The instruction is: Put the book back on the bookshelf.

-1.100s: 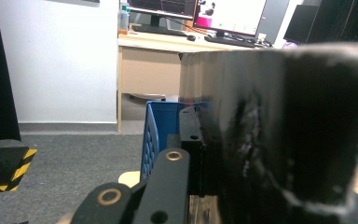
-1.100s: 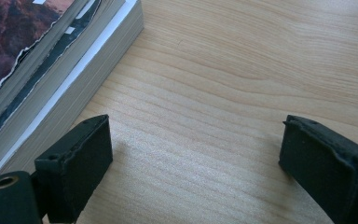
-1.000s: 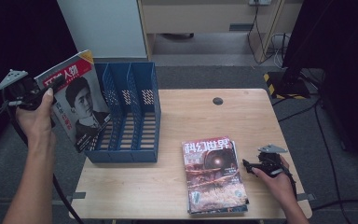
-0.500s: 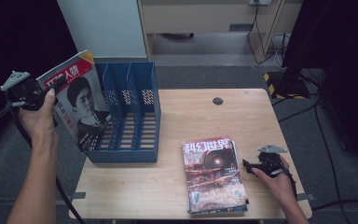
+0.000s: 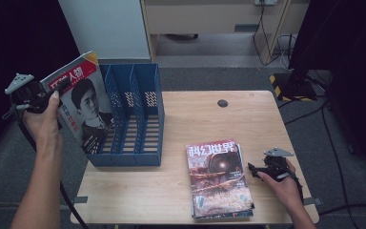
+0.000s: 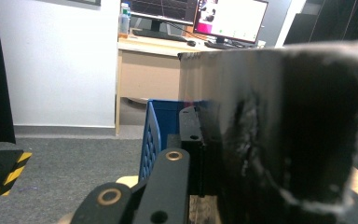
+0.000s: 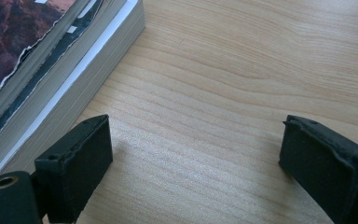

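magazine held at the left wall of the blue file rack, outside its slots.

the left gripper (image 5: 52, 93) pinches the portrait magazine (image 5: 78, 102) by its upper left edge; the magazine stands tilted, its lower right corner against the blue file rack (image 5: 133, 117), just outside the rack's left wall, past the table (image 5: 248, 119) edge. the rack's three slots hold nothing visible. to the right of the rack lies a stack of magazines (image 5: 217, 179), well apart from it, with bare wood between. the right gripper (image 5: 255, 171) rests just right of that stack, jaws spread wide over bare wood. against half a second ago, the magazine sits slightly nearer the rack; the right gripper has not moved.
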A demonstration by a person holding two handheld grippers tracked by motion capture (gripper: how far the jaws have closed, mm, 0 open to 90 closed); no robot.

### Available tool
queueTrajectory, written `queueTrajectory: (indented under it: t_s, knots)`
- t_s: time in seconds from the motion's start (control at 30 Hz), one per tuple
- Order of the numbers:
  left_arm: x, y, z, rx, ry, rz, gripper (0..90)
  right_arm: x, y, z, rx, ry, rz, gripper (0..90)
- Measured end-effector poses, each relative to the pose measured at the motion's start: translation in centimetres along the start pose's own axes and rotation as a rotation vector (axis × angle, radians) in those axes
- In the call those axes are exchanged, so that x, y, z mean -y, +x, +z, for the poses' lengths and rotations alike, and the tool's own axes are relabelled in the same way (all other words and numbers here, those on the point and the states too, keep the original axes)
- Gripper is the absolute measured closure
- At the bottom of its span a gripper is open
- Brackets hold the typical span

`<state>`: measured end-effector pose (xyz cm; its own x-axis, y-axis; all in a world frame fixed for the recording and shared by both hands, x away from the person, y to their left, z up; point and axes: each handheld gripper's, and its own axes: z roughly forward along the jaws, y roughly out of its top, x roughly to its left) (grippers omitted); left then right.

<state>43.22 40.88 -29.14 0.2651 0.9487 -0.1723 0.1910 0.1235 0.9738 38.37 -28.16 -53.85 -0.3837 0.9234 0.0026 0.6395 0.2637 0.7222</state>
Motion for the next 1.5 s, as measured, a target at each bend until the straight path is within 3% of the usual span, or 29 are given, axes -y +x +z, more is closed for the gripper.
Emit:
queueTrajectory:
  t_s: [0.73,1.33,1.5]
  knots:
    - [0.6,0.3,1.0,0.004,-0.025,-0.009,86.3,0.0,0.0,0.0,-0.001,0.001,-0.003,9.4]
    - [1.7,0.6,1.4,-0.002,-0.043,0.039,86.2,0.0,0.0,0.0,-0.001,0.001,-0.005,9.4]
    - [2.2,1.0,1.4,-0.004,-0.059,0.027,86.2,0.0,0.0,-0.1,-0.001,0.001,-0.003,9.5]
